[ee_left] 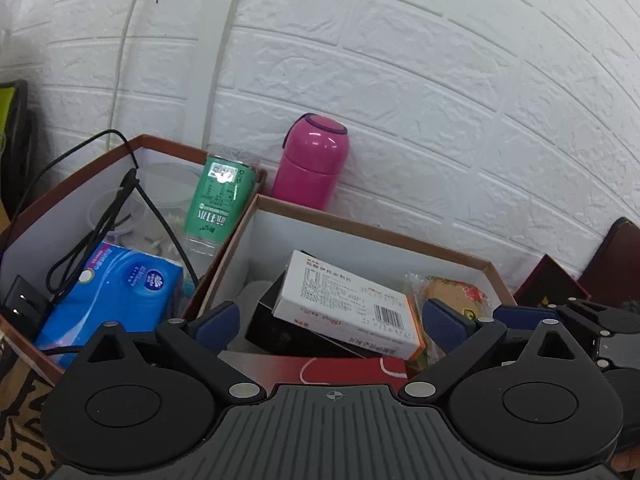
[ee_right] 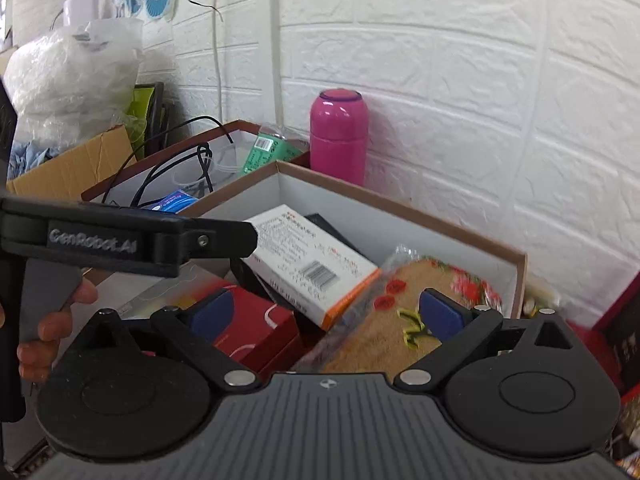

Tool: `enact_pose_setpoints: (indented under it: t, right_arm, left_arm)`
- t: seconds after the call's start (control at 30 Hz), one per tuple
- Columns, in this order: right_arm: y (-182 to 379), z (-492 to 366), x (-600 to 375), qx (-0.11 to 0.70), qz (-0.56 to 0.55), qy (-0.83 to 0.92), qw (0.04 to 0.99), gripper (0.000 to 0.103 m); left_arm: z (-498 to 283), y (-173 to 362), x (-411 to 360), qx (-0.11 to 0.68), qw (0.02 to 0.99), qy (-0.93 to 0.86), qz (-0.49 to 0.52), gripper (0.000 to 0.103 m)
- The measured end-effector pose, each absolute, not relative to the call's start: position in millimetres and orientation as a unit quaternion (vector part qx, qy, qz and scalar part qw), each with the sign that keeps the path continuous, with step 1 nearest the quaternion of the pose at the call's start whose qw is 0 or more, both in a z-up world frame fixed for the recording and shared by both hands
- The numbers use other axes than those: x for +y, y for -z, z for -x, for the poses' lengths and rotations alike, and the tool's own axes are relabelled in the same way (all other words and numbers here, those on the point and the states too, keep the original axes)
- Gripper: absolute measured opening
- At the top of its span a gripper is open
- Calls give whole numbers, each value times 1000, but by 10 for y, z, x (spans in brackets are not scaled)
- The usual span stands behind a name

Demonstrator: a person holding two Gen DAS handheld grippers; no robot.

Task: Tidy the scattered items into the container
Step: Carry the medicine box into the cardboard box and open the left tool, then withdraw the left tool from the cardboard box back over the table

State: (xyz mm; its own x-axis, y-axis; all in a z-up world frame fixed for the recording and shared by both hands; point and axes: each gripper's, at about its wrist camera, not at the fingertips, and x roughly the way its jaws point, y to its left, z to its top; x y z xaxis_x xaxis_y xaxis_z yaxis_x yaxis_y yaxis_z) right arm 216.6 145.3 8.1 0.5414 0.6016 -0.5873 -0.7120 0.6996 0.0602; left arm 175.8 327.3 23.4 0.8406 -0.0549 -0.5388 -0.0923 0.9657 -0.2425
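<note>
Overhead, we hold both grippers above the box: left gripper spread wide with nothing between its pads, right gripper equally wide, a wrapped cake lying between its pads, though we cannot tell if either touches it. Inside the box a white carton leans on a black case beside a red box. Behind stands a pink flask; the neighbouring box holds a green bottle, tissues and a cable.

Ahead of the right gripper, the box is crowded (white carton, wrapped cake); open air above.
</note>
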Motion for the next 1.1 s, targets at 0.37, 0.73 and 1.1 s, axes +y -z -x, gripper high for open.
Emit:
enact_pose_setpoints:
  t: [0.37, 0.73, 1.1]
  right_arm:
    - [-283, -1454, 735, 279, 29, -372, 885, 102]
    - [-150, -544, -429, 203, 16, -322, 925, 103]
    - [723, -555, -1535, 290, -17, -190, 938, 102]
  left_arm:
    - [-917, -506, 2456, 247, 963, 25, 101, 103]
    - [-266, -379, 1230, 241, 959, 125, 75, 103]
    - [-479, 324, 515, 324, 927, 152, 112, 103]
